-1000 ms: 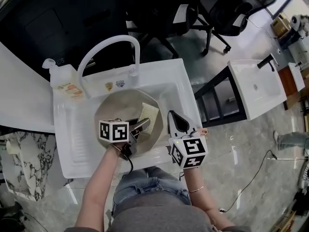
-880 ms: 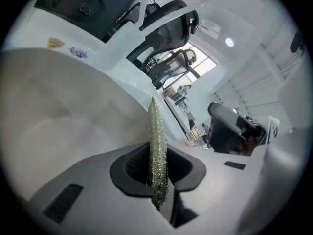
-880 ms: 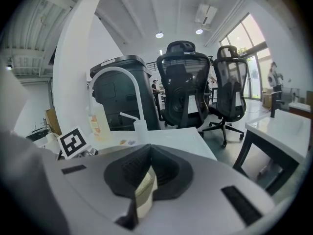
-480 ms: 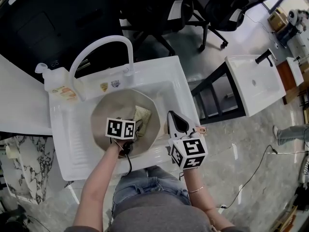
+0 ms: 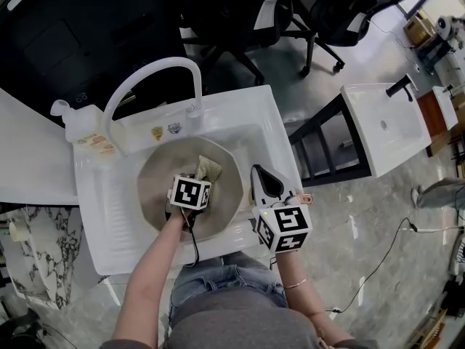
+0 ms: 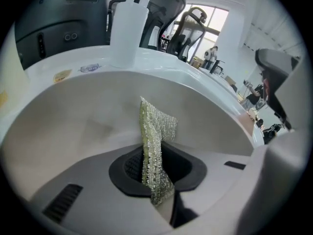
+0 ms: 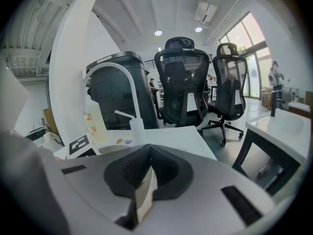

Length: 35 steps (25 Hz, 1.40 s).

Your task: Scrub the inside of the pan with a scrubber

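A beige pan [image 5: 154, 189] sits in the white sink [image 5: 109, 227]. My left gripper [image 5: 197, 177] reaches down into the pan, shut on a yellow-green mesh scrubber [image 5: 206, 167]. In the left gripper view the scrubber [image 6: 155, 143] stands upright between the jaws, over the pan's inner wall [image 6: 73, 126]. My right gripper [image 5: 255, 173] is at the pan's right edge. In the right gripper view its jaws pinch a thin beige edge [image 7: 145, 197], which looks like the pan's rim.
A white curved faucet [image 5: 149, 75] arches over the back of the sink, with a soap bottle [image 5: 86, 133] at the back left. Black office chairs [image 5: 341, 6] stand beyond. A second white basin [image 5: 381, 126] on a dark stand is to the right.
My left gripper has carried the scrubber up and to the right across the inside of the pan. The right gripper has stayed at the pan's right edge.
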Motion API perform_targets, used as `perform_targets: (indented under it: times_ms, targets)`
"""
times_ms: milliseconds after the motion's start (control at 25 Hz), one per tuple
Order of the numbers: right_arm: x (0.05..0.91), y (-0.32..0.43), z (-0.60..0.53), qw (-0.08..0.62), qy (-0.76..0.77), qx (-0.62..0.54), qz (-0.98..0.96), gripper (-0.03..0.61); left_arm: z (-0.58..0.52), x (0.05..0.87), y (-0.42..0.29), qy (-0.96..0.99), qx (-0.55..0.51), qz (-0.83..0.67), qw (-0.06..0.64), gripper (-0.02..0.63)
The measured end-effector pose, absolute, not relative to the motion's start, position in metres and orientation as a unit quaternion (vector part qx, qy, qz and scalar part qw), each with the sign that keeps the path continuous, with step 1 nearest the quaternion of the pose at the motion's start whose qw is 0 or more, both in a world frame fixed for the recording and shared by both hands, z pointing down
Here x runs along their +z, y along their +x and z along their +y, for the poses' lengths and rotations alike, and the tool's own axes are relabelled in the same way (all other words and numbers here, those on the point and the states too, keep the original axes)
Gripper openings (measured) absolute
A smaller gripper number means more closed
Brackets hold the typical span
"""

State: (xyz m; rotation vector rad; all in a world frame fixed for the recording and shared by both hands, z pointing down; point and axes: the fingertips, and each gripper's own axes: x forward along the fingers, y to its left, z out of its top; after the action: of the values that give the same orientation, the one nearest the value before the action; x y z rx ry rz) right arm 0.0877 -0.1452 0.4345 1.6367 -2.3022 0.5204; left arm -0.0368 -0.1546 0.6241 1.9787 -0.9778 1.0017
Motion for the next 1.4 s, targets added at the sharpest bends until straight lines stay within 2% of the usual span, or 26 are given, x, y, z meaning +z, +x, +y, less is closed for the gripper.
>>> perform_targets:
  times_ms: [160,600,1120,1320,1400]
  targets:
    - [0.436,0.084,-0.149,0.137,0.562,0.18,-0.796,0.011,-0.167,0.626,-0.05,0.76,0.405,-0.397,0.317,0.069]
    - [0.442,0.07,-0.145,0.145,0.553,0.184,-0.8,0.011,-0.186,0.622,-0.093,0.736,0.426,-0.441,0.288,0.069]
    - [0.435,0.067,-0.125,0.147,0.563,0.176,-0.794,0.011,-0.192,0.605,-0.136,0.684,0.508,-0.484,0.2,0.069]
    - [0.43,0.07,-0.115,0.143,0.568,0.172,-0.792,0.011,-0.188,0.573,-0.143,0.691,0.481,-0.514,0.162,0.069]
    - [0.428,0.071,-0.113,0.139,0.569,0.171,-0.793,0.011,-0.18,0.565,-0.136,0.709,0.453,-0.506,0.188,0.067]
